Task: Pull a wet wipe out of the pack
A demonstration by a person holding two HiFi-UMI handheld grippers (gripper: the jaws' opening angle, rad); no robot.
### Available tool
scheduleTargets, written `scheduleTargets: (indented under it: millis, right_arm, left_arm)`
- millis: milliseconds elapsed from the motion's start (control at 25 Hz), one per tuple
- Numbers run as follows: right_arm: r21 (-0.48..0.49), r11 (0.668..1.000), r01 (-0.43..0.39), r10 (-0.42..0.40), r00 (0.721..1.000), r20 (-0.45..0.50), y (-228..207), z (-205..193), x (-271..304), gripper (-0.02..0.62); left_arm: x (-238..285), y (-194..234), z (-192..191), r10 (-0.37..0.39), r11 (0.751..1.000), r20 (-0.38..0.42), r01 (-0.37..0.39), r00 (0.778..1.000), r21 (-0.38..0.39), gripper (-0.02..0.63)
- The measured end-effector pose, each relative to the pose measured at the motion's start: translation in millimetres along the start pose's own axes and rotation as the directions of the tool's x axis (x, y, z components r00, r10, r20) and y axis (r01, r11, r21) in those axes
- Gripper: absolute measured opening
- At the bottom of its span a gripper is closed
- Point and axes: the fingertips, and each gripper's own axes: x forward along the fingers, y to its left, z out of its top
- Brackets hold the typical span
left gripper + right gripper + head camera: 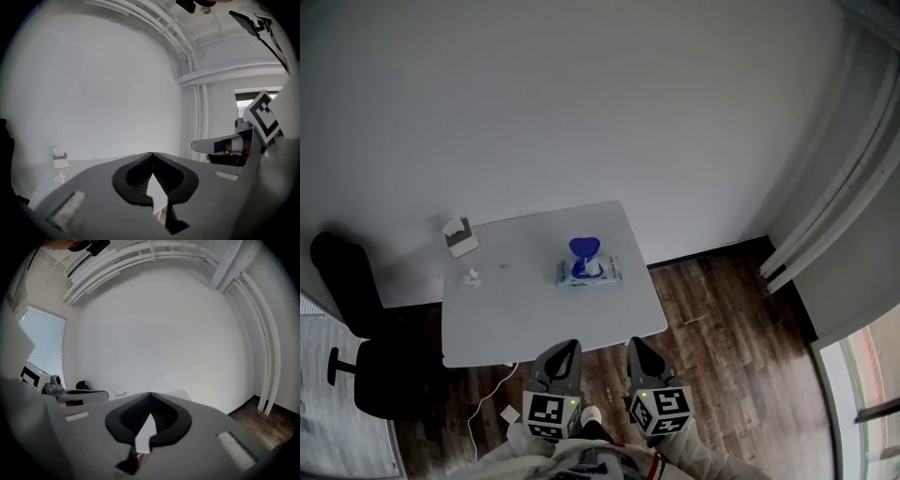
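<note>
The wet wipe pack (pixel 591 273) lies flat on the white table (pixel 516 319), right of its middle, with the blue lid (pixel 585 248) flipped up. Both grippers hang off the table's near edge, short of the pack. My left gripper (pixel 572 345) (pixel 151 153) has its jaws together with nothing between them. My right gripper (pixel 633 342) (pixel 150 393) is shut and empty too. The two gripper views show only wall and the table's far part; the pack is hidden behind the jaws there.
A small tissue box (pixel 460 237) (pixel 60 161) stands at the table's far left corner, a crumpled wipe (pixel 470 277) (pixel 59 177) near it. A black office chair (pixel 356 319) stands left of the table. Wood floor (pixel 722 328) lies to the right, white wall behind.
</note>
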Motion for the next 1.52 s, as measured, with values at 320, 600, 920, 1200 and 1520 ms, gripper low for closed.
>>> scheduleTargets:
  millis: [320, 600, 920, 1200, 1520]
  right_arm:
    - [0.006, 0.997, 0.076, -0.076, 0.997, -0.013, -2.3, 15.9, 44.8, 0.005]
    - [0.002, 0.99, 0.141, -0.141, 0.99, -0.014, -9.1, 27.2, 50.5, 0.005]
    - [0.027, 0.988, 0.151, -0.15, 0.988, -0.03, -25.0, 22.9, 68.4, 0.006]
    - [0.081, 0.991, 0.103, -0.098, 0.993, -0.063, -47.2, 22.9, 115.5, 0.006]
    - [0.117, 0.993, 0.027, -0.013, 0.993, -0.115, -79.5, 30.6, 184.6, 0.006]
  left_arm:
    - [24.6, 44.3, 5.2, -0.012, 1.0, 0.014, 0.012, 1.0, -0.027, 0.005]
    - [40.8, 61.8, 16.0, -0.016, 0.998, 0.025, 0.018, 1.0, -0.058, 0.005]
    - [64.5, 56.3, 5.0, -0.048, 0.997, -0.009, 0.047, 0.999, -0.057, 0.005]
    - [106.8, 76.4, 10.1, -0.014, 0.999, -0.026, 0.013, 1.0, -0.042, 0.005]
    - [169.2, 92.0, 14.8, 0.037, 0.999, -0.044, -0.038, 0.998, -0.033, 0.005]
